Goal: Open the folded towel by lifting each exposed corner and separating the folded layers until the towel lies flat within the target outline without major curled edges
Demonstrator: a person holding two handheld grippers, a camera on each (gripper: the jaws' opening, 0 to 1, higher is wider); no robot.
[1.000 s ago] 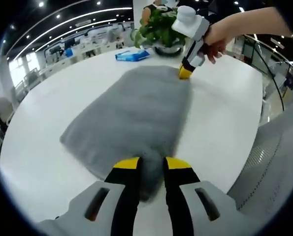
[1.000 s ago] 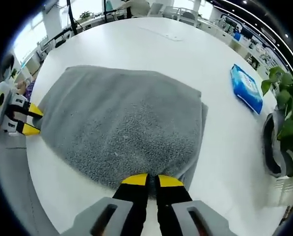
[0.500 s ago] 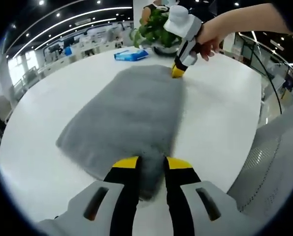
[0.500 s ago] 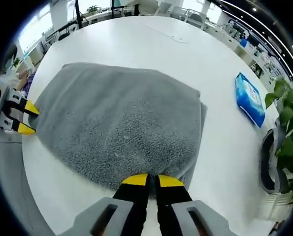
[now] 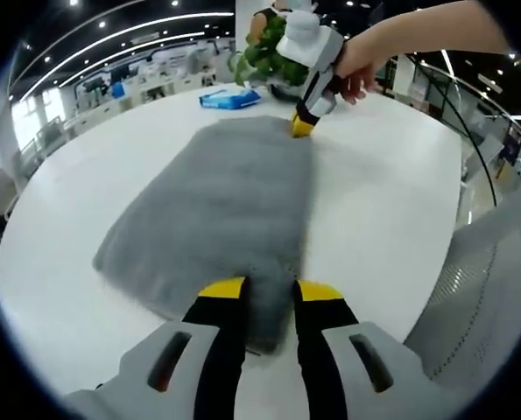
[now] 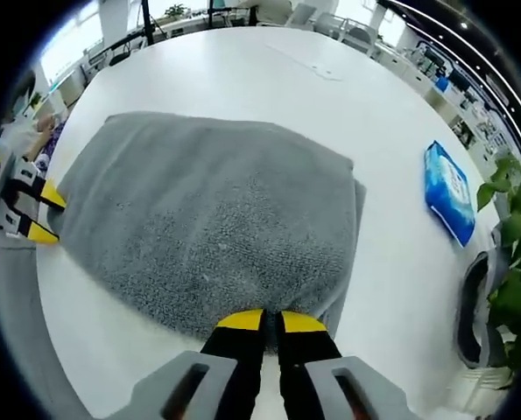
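Grippers point(image 5: 269, 293) point(image 6: 271, 322) on fluffy grey towel point(image 6: 216, 227)

Grey towel point(image 6: 216, 219) (plain), white table point(image 6: 242, 79), blue packet point(image 6: 450, 191).

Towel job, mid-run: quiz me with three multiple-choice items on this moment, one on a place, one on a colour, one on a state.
1. Where is the blue packet?
A. on the towel
B. on the bare table, apart from the towel
C. in a gripper

2. What colour is the towel?
A. grey
B. white
C. green

3. How does the right gripper stand?
A. open above the table
B. shut on the towel's edge
C. shut on the plant

Answers:
1 B: white table shows between packet and towel.
2 A: its pile is grey in both views.
3 B: the yellow tips pinch grey cloth; the left gripper grips the opposite end likewise.
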